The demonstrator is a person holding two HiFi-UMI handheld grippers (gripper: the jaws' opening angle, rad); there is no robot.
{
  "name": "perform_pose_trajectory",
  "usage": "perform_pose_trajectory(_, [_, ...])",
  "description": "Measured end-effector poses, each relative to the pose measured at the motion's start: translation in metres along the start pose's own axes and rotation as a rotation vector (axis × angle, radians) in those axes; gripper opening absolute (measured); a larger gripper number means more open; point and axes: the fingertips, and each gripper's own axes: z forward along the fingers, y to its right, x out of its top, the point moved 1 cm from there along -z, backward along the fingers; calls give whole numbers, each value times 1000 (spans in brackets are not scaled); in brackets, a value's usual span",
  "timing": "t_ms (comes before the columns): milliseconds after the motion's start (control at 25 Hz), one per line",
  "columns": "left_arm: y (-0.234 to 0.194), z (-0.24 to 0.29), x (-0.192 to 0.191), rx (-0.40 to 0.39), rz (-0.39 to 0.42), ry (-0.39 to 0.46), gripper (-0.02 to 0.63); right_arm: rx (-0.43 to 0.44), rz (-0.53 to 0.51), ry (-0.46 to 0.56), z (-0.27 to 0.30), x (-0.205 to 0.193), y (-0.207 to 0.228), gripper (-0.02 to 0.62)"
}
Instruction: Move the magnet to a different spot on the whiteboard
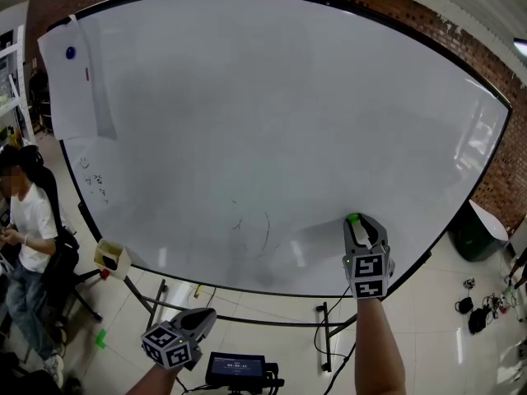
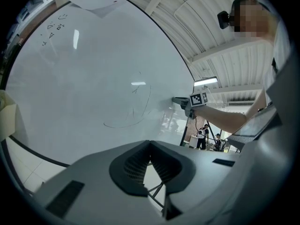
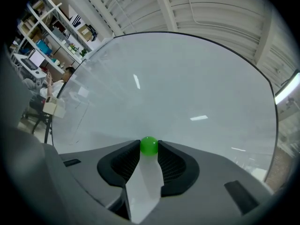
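A small green magnet sits between the tips of my right gripper, whose jaws are closed on it against the whiteboard. In the head view the green magnet shows at the tip of the right gripper, low on the board's right side. My left gripper hangs below the board's lower edge, away from it. Its jaws meet at the tips with nothing between them.
A sheet of paper is pinned by a blue magnet at the board's upper left. Faint pen marks cross the lower middle. A person sits at left. An eraser box hangs at the board's lower left corner.
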Motion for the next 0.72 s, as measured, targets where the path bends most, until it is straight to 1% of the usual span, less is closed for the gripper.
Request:
perform_pose_trajectory(200, [-4, -1, -1, 4, -4, -7, 21, -33, -41, -16, 2, -3, -1, 146])
perform_pose_trajectory(320, [-5, 0, -1, 2, -3, -9, 21, -71, -76, -20, 3, -4, -3, 147])
perform_pose_trajectory(560, [-8, -2, 2, 0, -10, -7, 21, -131, -193, -1, 2, 0, -6, 146])
perform_pose_trajectory(640, [-10, -3, 1, -1, -12, -8, 21, -140, -207, 1, 2, 1, -6, 146])
perform_pose_trajectory(720, [-12, -4, 0, -3, -12, -12, 21, -136, -196, 4, 2, 1, -6, 144])
